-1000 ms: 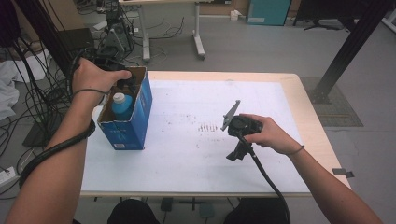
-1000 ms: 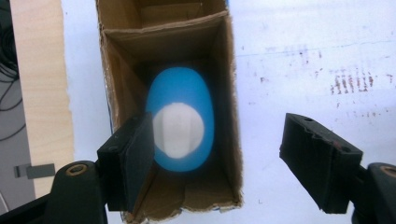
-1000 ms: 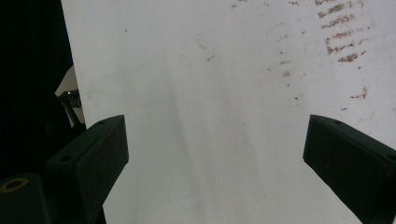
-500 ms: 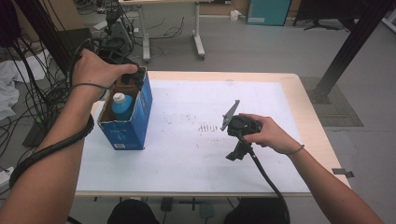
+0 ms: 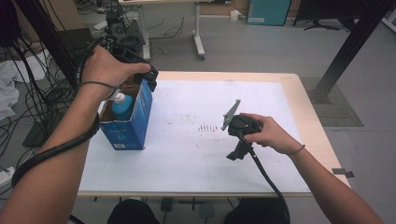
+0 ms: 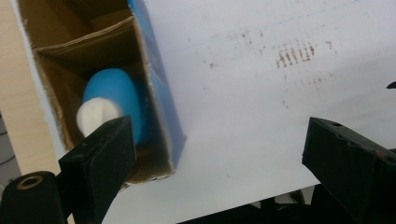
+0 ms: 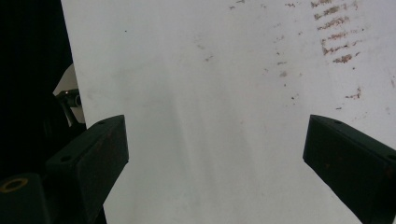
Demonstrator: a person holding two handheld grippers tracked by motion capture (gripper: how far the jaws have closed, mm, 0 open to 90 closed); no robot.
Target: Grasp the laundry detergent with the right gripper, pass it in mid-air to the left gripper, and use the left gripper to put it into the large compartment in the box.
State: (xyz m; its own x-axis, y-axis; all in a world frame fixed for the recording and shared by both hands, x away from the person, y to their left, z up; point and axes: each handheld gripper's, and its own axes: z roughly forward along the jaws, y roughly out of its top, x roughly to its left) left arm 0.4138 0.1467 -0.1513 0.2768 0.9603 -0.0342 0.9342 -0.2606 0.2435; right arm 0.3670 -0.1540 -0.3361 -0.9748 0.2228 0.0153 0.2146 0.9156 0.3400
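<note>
Since the blue plastic bottle w/ white cap [image 5: 122,105] already stands upright inside the open blue cardboard box [image 5: 133,122] at the left edge of the white-topped table [image 5: 187,163], the placing step looks done. Left gripper view shows the bottle [image 6: 112,100] down in the box's cavity, cap pointing up, box walls [image 6: 156,93] around it.

Left gripper [image 5: 142,77] hangs above the box's far end, near the table's far-left corner; its jaws have just been opening and now stand wide apart, nothing between them – bottle sits below and beside one jaw, not gripped. Judging by that, release is complete.

Right gripper [image 5: 236,151] rests toward the table's right-centre, well apart from the box, jaws wide apart too, over bare white surface w/ faint brown smudges [image 7: 334,35]; nothing held.

What's left, prob.: pull the left gripper clear of the box. Box flaps look open; whether closing them is part of the job, can't tell. No other loose items on the tabletop.
</note>
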